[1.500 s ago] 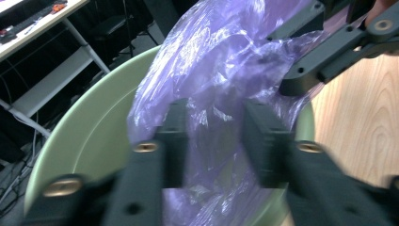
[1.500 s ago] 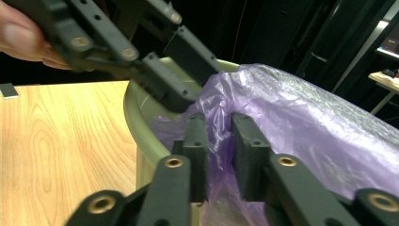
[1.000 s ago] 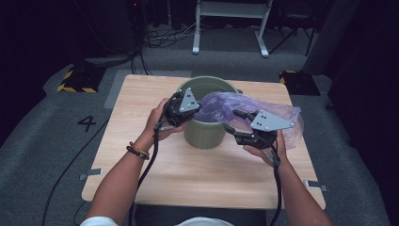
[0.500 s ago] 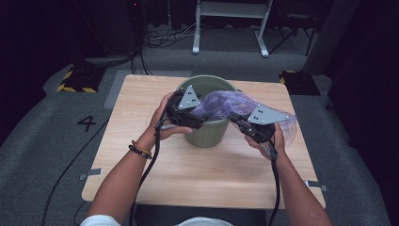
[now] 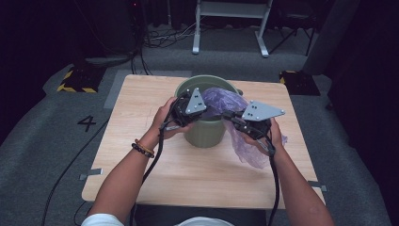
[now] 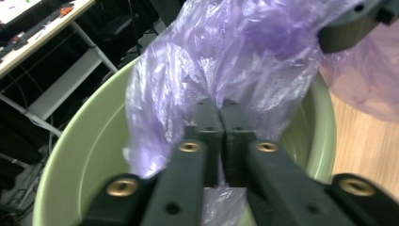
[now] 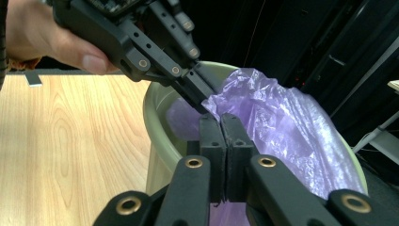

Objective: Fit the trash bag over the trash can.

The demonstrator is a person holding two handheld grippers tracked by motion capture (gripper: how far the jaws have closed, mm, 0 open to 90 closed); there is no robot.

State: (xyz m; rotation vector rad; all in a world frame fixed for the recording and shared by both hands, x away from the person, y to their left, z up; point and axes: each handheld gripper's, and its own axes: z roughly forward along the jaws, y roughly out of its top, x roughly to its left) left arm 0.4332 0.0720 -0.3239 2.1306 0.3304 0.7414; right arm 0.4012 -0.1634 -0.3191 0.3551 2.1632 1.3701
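A green bucket (image 5: 203,134) stands on the wooden table (image 5: 141,165). A crumpled purple plastic bag (image 5: 220,100) lies over its mouth and hangs down its right side. My left gripper (image 5: 209,111) reaches in from the left; its jaws have just closed and are shut on a fold of the bag (image 6: 235,47) over the bucket's rim (image 6: 75,141). My right gripper (image 5: 226,114) comes from the right, tip to tip with the left. In the right gripper view my right gripper (image 7: 220,118) is shut on the bag (image 7: 287,127), with the left gripper (image 7: 203,89) just above it.
The table's front half lies bare between the forearms. A metal stand (image 5: 230,23) and cables are on the floor behind, with a yellow-black striped block (image 5: 75,80) at the far left and a dark block (image 5: 299,81) at the far right.
The bag's loose end has dropped lower along the bucket's right side. Both grippers stay at the bucket's mouth, the right one a little higher than before.
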